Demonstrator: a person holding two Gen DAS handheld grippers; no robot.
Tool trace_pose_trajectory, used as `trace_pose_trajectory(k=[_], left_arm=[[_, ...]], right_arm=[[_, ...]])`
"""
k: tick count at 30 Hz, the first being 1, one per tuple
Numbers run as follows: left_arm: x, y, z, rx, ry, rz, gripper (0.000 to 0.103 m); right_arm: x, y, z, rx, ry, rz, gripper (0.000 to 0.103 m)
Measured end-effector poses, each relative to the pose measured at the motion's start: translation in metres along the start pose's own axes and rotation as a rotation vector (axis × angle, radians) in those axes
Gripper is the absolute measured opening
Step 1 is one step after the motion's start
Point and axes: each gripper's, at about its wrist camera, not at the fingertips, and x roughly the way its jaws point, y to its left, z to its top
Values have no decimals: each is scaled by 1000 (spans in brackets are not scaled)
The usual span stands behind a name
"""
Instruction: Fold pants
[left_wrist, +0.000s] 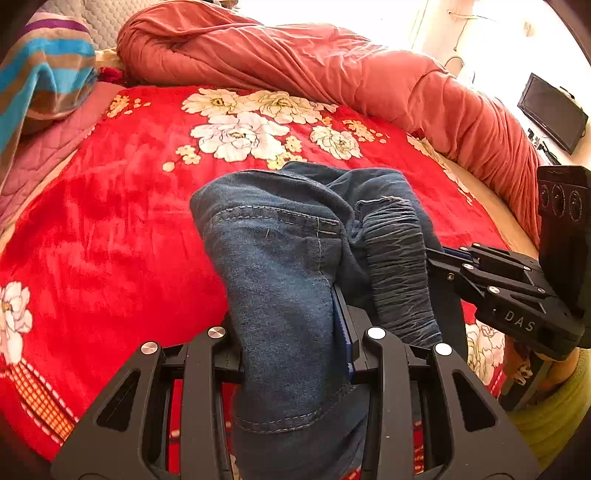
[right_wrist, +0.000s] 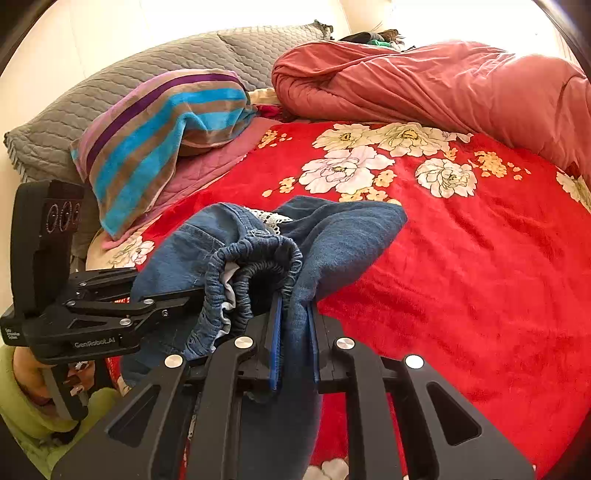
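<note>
Both jaws clamp the jeans (left_wrist: 280, 266) — left gripper (right_wrist: 173, 299) reads "GenRobot.AI", right gripper (left_wrist: 439, 258) "DAS".

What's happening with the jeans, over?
Left hand-held gripper and right hand-held gripper both clamped on bunched blue denim pants. Pants lifted over red floral blanket, unfolded. Nothing in the way.

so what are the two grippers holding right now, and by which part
Both hold the blue jeans: the left gripper clamps a thick fold of denim, the right gripper pinches fabric beside the elastic waistband.
</note>
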Motion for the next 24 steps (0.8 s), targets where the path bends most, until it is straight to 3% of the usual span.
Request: trace_pose_trajectory(k=[15,24], left_arm=[[17,20,21,-27,-11,-17,27],[29,26,22,-17,1,12,27]], right_arm=[[26,-9,19,-14,13,-35,11],[45,-13,23,-29,31,-106,12]])
